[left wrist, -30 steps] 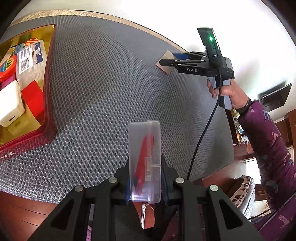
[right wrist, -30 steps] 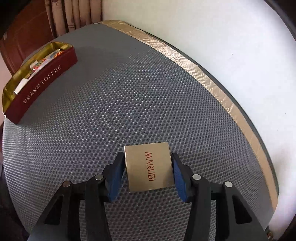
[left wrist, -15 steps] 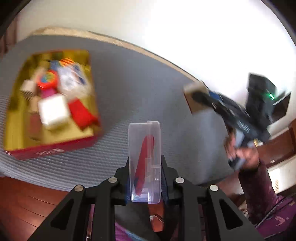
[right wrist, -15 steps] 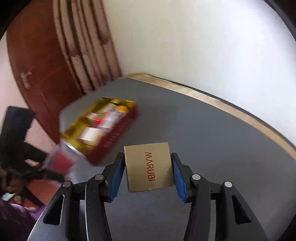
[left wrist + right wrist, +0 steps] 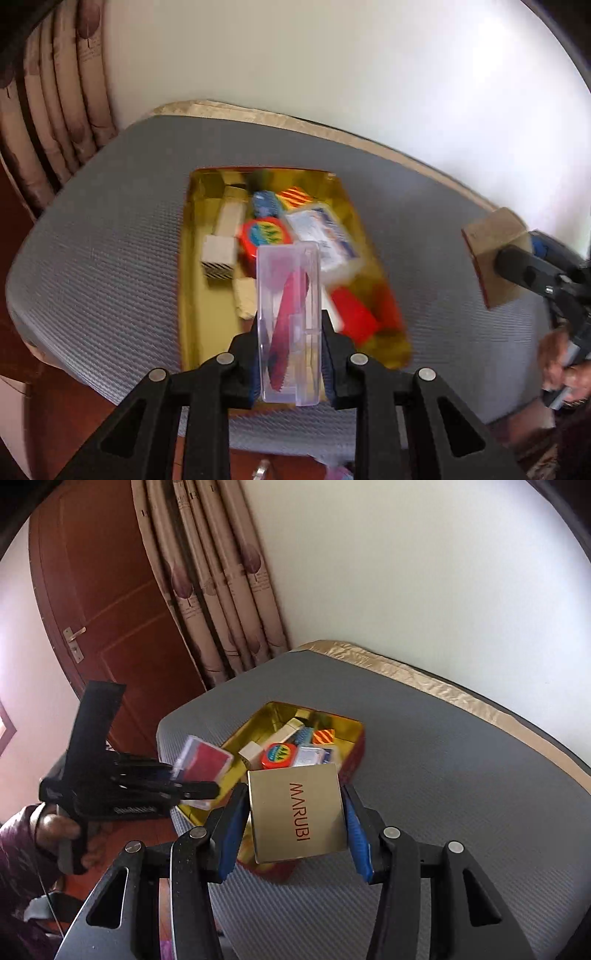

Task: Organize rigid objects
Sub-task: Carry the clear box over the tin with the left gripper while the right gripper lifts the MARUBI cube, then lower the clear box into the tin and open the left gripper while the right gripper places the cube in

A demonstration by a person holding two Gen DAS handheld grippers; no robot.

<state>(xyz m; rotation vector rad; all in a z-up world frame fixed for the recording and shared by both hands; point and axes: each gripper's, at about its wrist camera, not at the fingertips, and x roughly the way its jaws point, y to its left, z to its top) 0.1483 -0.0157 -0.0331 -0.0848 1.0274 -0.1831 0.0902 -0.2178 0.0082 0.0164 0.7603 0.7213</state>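
While both hands hang over the grey mat [image 5: 443, 775], each gripper has something pinched. Left gripper [image 5: 290, 354] is clamped on a clear plastic case [image 5: 288, 325] with a red thing inside, standing upright between the 2 fingers, right above the near end of the gold-lined tin [image 5: 192, 280]. Right gripper [image 5: 293, 823] is squeezing a gold box [image 5: 295, 812] flat between its blue pads [image 5: 356, 830], hovering just off the tin's near corner, off the mat. Left hand [image 5: 62, 830] wraps the handle low at the table's edge, purple sleeve showing. Box lid reads "MARUBI" in red letters, running sideways. Tin is already packed with small stuff: a red round thing with a blue-green label, a white packet, red blocks. Other labels are too blurry to read.
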